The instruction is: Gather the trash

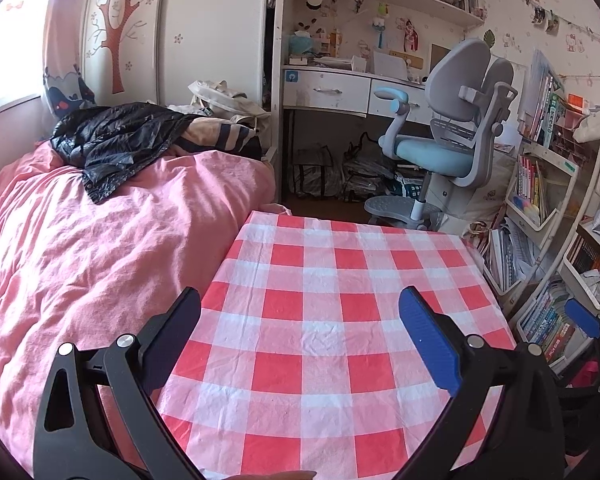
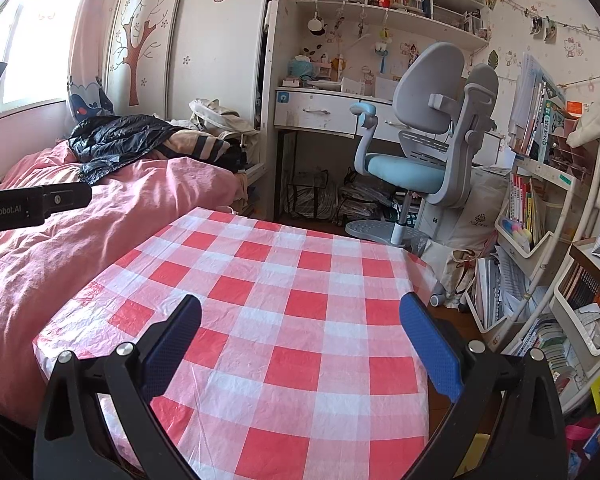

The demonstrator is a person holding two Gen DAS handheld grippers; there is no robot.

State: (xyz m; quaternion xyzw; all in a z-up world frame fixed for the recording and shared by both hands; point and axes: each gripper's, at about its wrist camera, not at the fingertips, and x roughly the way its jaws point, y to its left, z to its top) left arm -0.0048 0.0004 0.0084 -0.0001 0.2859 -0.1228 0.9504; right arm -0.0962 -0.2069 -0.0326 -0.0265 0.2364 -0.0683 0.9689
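A table with a red and white checked cloth [image 1: 332, 320] fills the foreground; it also shows in the right wrist view [image 2: 284, 320]. No trash shows on the cloth. My left gripper [image 1: 300, 312] is open and empty, held above the near part of the table. My right gripper [image 2: 300, 316] is open and empty, also above the near part of the table. The left gripper's body [image 2: 32, 204] shows at the left edge of the right wrist view. A blue fingertip of the right gripper [image 1: 582, 316] shows at the right of the left wrist view.
A bed with a pink duvet [image 1: 92, 240] lies left of the table, with a black jacket [image 1: 112, 140] on it. A grey and blue desk chair [image 1: 452, 136] stands beyond the table by a white desk [image 1: 328, 88]. Crowded bookshelves [image 1: 548, 240] stand at the right.
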